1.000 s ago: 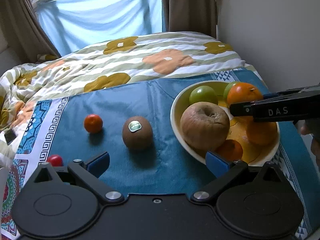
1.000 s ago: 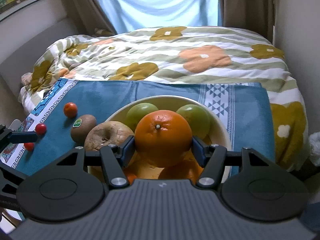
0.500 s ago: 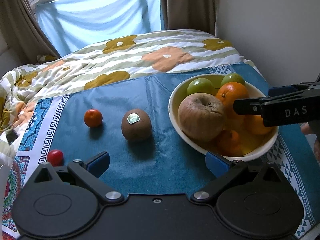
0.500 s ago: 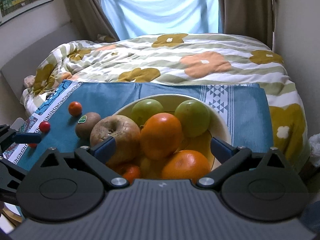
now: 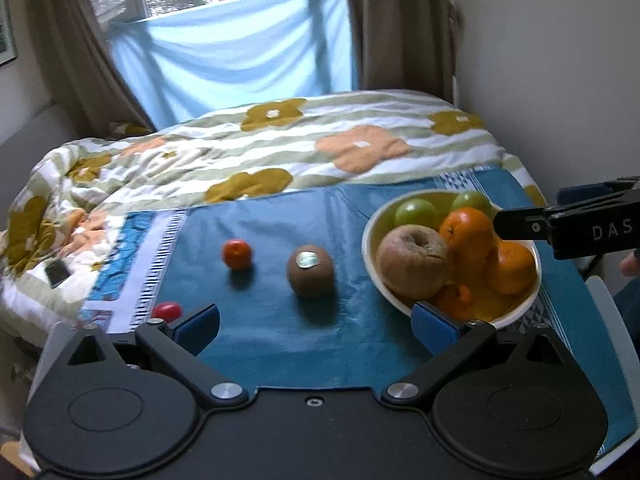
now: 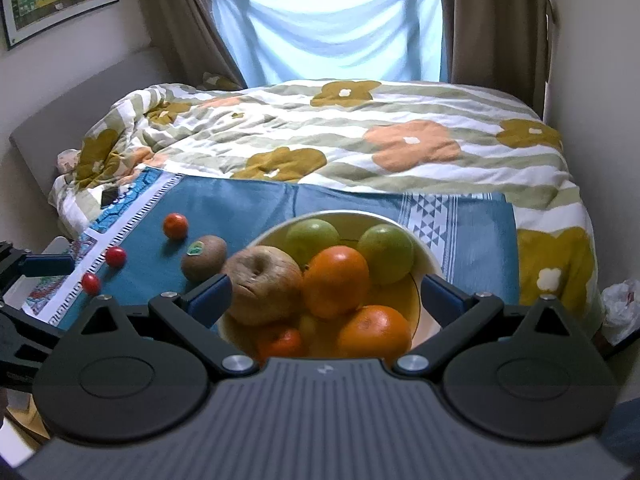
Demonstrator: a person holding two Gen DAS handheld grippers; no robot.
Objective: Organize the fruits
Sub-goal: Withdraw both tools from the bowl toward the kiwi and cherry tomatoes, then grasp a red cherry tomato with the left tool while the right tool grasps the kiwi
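A cream bowl stands on a blue cloth spread over the foot of a bed with a flowered quilt. The bowl is heaped with fruit. At its far side lie two green fruits, side by side against the rim. In front of them sits an orange, and to its left a wrinkled brown apple leans against the near-left wall, touching the orange. A second orange lies at the near side, below the first, and a small tangerine is tucked low between the apple and that orange. The inside of the bowl is yellow where it shows between the fruit.

Outside the bowl, on the cloth to its left, a kiwi with a sticker rests near the rim but apart from it. Farther left lies a small orange-red fruit, and beyond it, at the patterned border of the cloth, two red cherry tomatoes sit well apart from the bowl.

The right claw hovers over the near edge of the bowl with its blue pads spread wide, holding nothing; the apple and oranges show between them, untouched. The left claw is likewise spread and empty, hanging over bare cloth in front of the kiwi, its right pad near the rim of the bowl
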